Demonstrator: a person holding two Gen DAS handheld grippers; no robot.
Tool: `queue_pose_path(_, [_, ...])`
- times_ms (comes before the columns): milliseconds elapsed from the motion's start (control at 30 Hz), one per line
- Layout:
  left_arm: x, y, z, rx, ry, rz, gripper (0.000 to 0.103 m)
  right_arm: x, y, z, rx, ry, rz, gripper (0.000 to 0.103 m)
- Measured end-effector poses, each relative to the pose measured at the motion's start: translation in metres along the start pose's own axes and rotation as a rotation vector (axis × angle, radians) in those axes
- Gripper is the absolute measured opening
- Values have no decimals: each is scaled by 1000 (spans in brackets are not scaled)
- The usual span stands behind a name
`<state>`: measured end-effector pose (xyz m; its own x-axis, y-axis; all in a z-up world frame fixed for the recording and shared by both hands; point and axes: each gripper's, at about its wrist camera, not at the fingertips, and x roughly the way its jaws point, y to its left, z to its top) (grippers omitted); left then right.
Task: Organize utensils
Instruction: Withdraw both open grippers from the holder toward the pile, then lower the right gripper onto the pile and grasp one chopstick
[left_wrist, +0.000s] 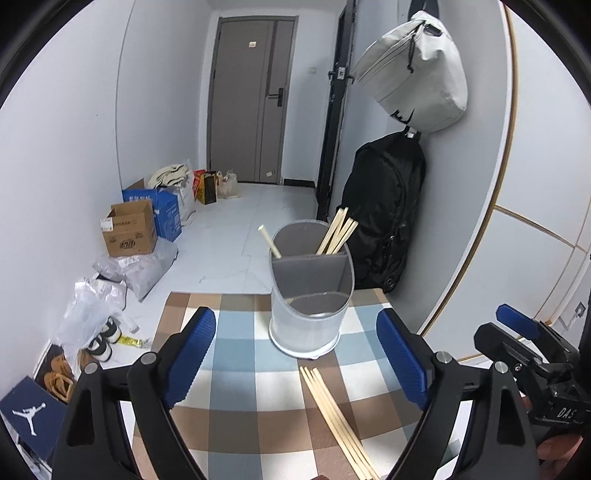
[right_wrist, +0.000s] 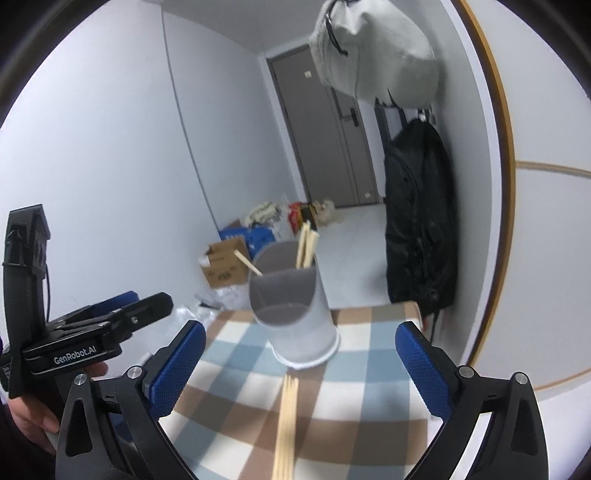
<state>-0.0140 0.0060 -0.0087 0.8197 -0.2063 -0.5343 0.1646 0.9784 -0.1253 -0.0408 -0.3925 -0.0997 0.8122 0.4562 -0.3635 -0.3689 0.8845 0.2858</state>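
Left gripper (left_wrist: 295, 354): jaws wide, nothing between them. Right gripper (right_wrist: 301, 365): jaws wide, likewise empty. Grey two-compartment utensil holder (left_wrist: 310, 295) stands upright at frame centre on the checked tablecloth (left_wrist: 236, 354), chopsticks in its far compartment. Loose bundle of chopsticks (left_wrist: 336, 417) lies flat just below the holder, lower centre.

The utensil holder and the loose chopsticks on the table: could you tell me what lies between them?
Nothing: only bare checked tablecloth separates the utensil holder from the loose chopsticks, in both wrist views.
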Motion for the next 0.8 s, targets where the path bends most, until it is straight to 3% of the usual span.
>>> queue_pose_path(233, [19,19,-16,-39,33,23,86,23,-6,-12,-24,122,-53,103])
queue_pose_path(400, [35,44,-18,-105,94,63,86,67,-9,-25,-28,295,-62,101])
queue_pose_path(533, [44,66,-17,-178,138,77,86,101,-7,-36,-30,397,-20,87])
queue_pose_path(600, [46,72,-17,-185,141,89,86,116,-7,-40,-19,443,-6,71])
queue_pose_path(800, [49,80,-19,-186,157,95,86,164,0,-54,-23,563,12,55])
